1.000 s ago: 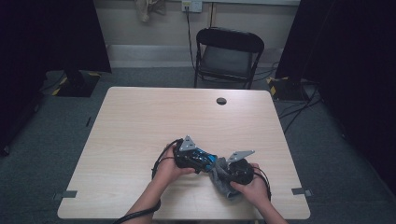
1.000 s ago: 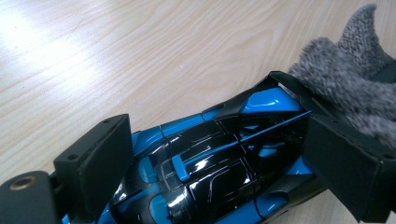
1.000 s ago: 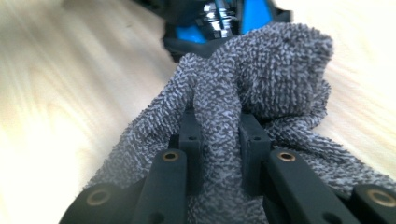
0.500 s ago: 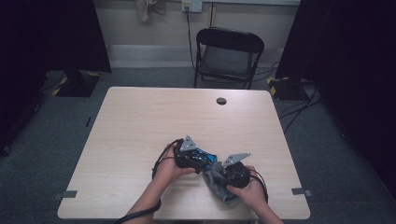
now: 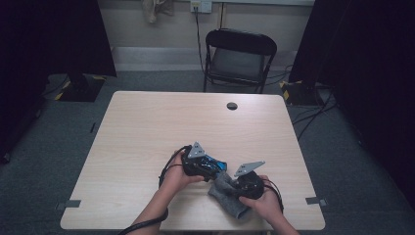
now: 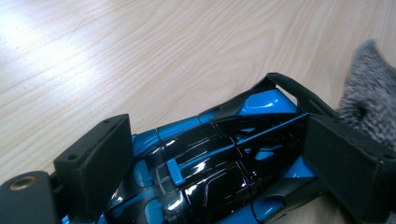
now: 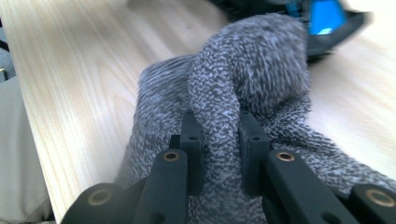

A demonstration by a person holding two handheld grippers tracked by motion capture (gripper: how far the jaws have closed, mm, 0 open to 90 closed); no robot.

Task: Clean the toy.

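Right gripper view | right gripper (image 7: 218,140) pinching fuzzy grey sock (image 7: 252,70) | glossy toy car (image 6: 219,163)

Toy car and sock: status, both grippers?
Left gripper shut on blue-black toy car, on the table. Right gripper shut on a fold of grey sock, right beside the car. Nothing in the way.
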